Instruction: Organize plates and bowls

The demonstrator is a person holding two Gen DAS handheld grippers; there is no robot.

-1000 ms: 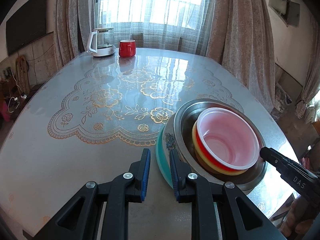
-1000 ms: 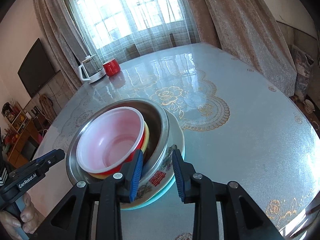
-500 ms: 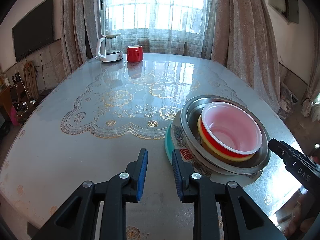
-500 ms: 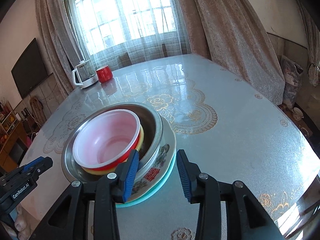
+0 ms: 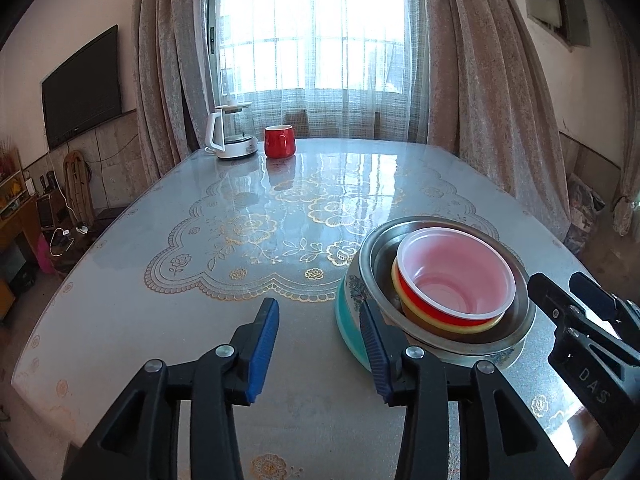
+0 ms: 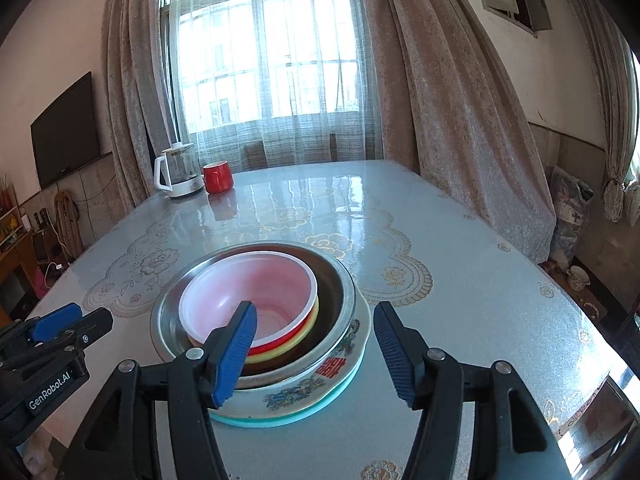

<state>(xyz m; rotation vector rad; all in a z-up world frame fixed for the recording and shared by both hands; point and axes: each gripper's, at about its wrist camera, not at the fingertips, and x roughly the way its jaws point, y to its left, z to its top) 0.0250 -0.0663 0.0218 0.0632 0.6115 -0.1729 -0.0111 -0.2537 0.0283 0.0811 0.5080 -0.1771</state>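
A nested stack stands on the table [image 5: 160, 320]: a teal plate [image 5: 346, 320] at the bottom, a floral bowl [image 6: 320, 384], a steel bowl [image 6: 340, 292], a yellow bowl [image 6: 304, 332], and a red bowl [image 5: 456, 280] with a white inside on top. My left gripper [image 5: 318, 312] hovers at the stack's left edge. Its jaws are opening and hold nothing. My right gripper [image 6: 316, 312] is at the stack's near side, jaws opening. The rim shows between its fingers, but the pads do not touch it. Each gripper shows at the edge of the other's view.
A white kettle [image 5: 230, 136] and a red mug [image 5: 279, 141] stand at the table's far end by the curtained window. A television [image 5: 80, 88] hangs on the left wall. A cup [image 6: 578, 278] sits on the floor at the right.
Both grippers have drawn back from the stack and spread their jaws. The right one had its fingers around the stack's rim; the left was nearly shut at the teal plate's edge.
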